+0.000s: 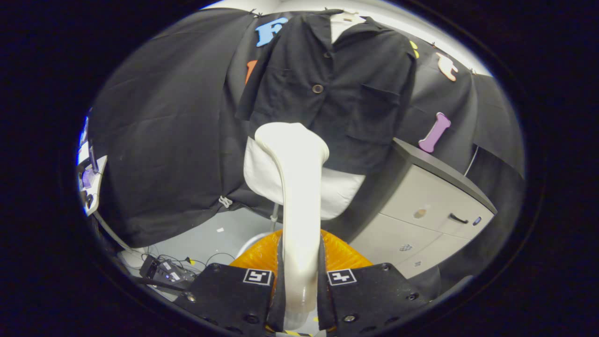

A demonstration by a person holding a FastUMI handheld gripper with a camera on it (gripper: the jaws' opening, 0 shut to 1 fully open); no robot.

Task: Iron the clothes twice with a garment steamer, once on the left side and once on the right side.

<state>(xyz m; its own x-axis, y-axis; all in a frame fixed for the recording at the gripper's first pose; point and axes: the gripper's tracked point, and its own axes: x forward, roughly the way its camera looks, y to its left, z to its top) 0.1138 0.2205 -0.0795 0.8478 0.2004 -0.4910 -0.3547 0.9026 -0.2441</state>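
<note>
Garment steamer: cream-white, plain. Shirt: black, with one brown button. Mannequin: white. Steamer base: orange, ribbed. Cabinet: light grey fronts, dark grey top, black handle. Floor: pale grey.

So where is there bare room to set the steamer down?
Bare floor lies between the cloth wall and the orange base. Cables crowd its near corner. The cabinet top looks bare. The gripper is shut on the steamer.
</note>
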